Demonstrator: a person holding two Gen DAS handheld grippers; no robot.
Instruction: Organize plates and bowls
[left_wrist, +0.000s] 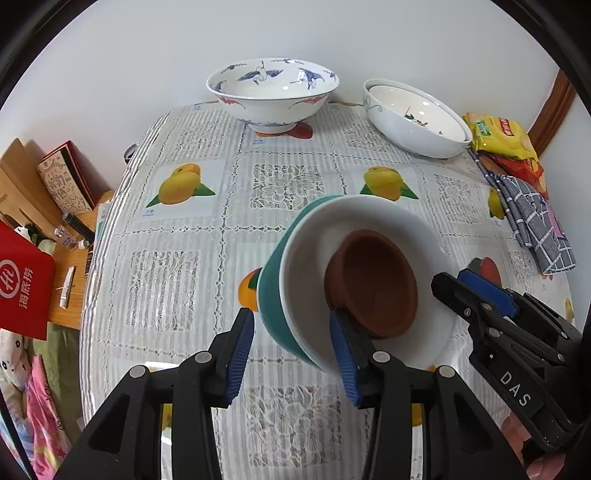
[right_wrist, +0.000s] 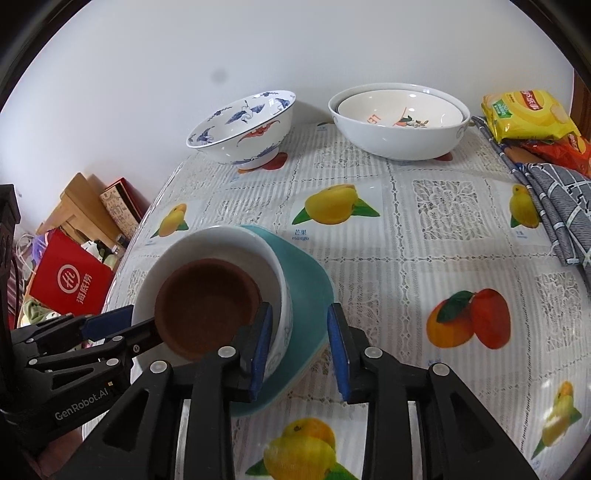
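"DAS" marks the right gripper (left_wrist: 448, 282), "GenRobot.AI" the left gripper (right_wrist: 107, 326), "mango" the tablecloth (right_wrist: 369, 280).

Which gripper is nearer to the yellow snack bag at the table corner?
Right. The right gripper is at the side of the teal bowl toward the snack bag; the left gripper is at the bowl's opposite side, farther away.

White wall (right_wrist: 147, 74), fruit-print tablecloth (right_wrist: 443, 236)
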